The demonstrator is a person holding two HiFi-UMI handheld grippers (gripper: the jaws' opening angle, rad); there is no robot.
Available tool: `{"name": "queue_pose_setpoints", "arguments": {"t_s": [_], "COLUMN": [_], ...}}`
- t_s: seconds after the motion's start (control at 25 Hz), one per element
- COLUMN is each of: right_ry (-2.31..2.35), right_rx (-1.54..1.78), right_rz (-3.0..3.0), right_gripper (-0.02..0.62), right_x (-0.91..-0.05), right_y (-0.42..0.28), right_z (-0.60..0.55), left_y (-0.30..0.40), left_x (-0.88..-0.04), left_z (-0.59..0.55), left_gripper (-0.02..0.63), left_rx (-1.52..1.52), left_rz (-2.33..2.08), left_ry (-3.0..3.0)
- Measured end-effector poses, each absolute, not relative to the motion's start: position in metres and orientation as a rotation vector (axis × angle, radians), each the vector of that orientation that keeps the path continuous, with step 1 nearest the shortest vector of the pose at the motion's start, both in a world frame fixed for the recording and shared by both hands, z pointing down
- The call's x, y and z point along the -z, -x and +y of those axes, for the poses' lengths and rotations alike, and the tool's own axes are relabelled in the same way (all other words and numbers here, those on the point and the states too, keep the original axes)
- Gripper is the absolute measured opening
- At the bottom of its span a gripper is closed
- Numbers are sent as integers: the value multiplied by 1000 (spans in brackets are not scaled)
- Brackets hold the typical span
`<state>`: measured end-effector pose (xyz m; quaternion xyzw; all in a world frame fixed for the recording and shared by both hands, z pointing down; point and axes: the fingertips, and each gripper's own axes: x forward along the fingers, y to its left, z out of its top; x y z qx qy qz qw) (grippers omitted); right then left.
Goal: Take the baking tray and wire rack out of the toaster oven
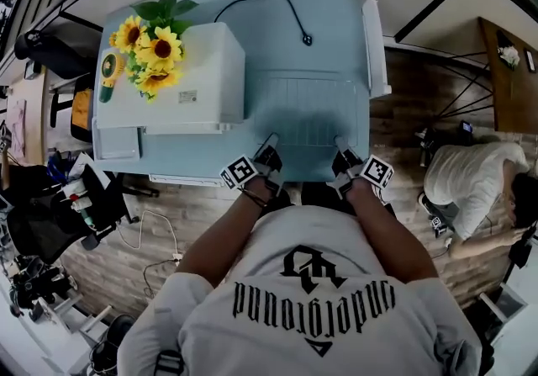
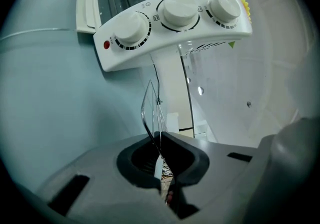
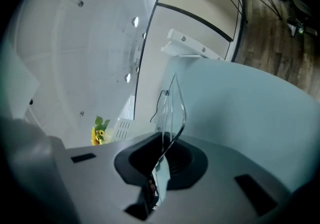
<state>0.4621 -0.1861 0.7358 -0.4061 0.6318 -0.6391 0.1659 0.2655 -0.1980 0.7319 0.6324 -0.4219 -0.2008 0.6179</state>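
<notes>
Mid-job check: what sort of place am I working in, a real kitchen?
Probably a staged test room, not a home kitchen: the toaster oven sits on a blue table beside decorative sunflowers, with cables loose on the wood-look floor.

One oven (image 1: 197, 71), one rack (image 1: 303, 109), two claws (image 1: 270, 150) (image 1: 340, 147)

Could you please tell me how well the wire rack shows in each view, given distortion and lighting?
Head view: fisheye bends the table edges, and the wire rack looks washed out against its pale top. Left gripper view: rack edge-on, thin but sharp in the shut left claw. Right gripper view: same in the right claw, corners vignetted dark.
</notes>
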Motion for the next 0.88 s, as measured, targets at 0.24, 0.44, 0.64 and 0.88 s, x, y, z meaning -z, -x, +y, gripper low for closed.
{"name": "queue_pose_setpoints", "arguments": {"t_s": [0.24, 0.44, 0.64, 0.88], "right_ry": [1234, 1121, 1131, 1151], "right_rx": [1919, 1879, 1882, 1896], "right_rz": [1779, 1830, 1841, 1849], "right_gripper": [20, 21, 23, 28], "right_x": [-759, -760, -766, -769], "right_y": [-470, -463, -464, -466], "right_z": [-178, -186, -189, -191], "left_y": [-269, -270, -271, -272], "left_x": [-749, -760, -766, -769], "left_z": [-197, -197, -198, -200], "left_gripper": [14, 14, 14, 15], "left_rx": [436, 430, 438, 446], "left_rz": [-990, -998, -1005, -1005], "left_ry": [-1444, -1429, -1413, -1396]}}
